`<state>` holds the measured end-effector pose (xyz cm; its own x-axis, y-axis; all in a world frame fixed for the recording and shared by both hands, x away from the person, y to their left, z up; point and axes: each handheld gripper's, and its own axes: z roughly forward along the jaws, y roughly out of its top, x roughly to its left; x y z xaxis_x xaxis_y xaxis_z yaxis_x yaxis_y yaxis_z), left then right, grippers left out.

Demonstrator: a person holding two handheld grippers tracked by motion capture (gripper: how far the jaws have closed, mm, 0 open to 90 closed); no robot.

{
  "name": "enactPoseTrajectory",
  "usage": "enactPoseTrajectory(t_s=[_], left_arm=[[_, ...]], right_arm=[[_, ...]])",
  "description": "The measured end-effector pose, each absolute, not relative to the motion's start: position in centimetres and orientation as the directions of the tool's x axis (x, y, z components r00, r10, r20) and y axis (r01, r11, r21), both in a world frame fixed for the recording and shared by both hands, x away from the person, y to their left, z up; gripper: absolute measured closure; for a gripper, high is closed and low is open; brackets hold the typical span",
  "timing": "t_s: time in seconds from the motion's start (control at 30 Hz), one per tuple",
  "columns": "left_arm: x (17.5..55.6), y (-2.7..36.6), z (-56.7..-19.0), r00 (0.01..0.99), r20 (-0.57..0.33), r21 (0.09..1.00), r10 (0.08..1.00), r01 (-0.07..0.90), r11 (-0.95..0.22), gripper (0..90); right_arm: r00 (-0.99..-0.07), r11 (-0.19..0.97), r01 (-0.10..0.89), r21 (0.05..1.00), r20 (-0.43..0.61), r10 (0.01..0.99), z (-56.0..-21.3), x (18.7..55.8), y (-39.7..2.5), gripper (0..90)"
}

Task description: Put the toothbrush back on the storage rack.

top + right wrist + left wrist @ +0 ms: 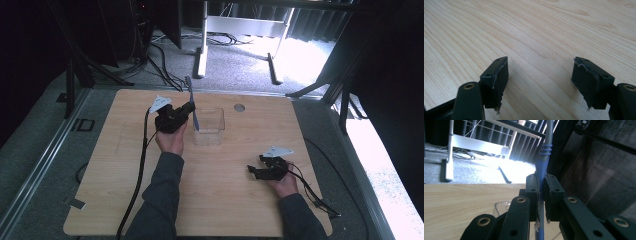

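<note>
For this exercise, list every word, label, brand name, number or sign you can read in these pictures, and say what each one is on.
There are none to read. The left gripper, the blue toothbrush it grips, the clear container, the right gripper and the wooden table show no print. A small grey tag on the floor bears no text that can be made out.

- No text, label, brand, number or sign can be read anywhere in these views.
</note>
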<state>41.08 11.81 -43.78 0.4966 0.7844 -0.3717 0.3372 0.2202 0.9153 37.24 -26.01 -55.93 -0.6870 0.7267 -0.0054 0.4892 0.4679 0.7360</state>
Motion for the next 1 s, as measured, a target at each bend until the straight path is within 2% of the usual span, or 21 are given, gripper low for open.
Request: enactPoseTrajectory(t_s=[1.0], left_arm=[[42.2,11.3,-44.7,0.455,-0.375,0.919,0.808,0.298,0.259,82.5]], right_arm=[[-0.686,0.467,0.491,0.735,-0.004,0.728,-55.9,37.2,-26.0,29.0]])
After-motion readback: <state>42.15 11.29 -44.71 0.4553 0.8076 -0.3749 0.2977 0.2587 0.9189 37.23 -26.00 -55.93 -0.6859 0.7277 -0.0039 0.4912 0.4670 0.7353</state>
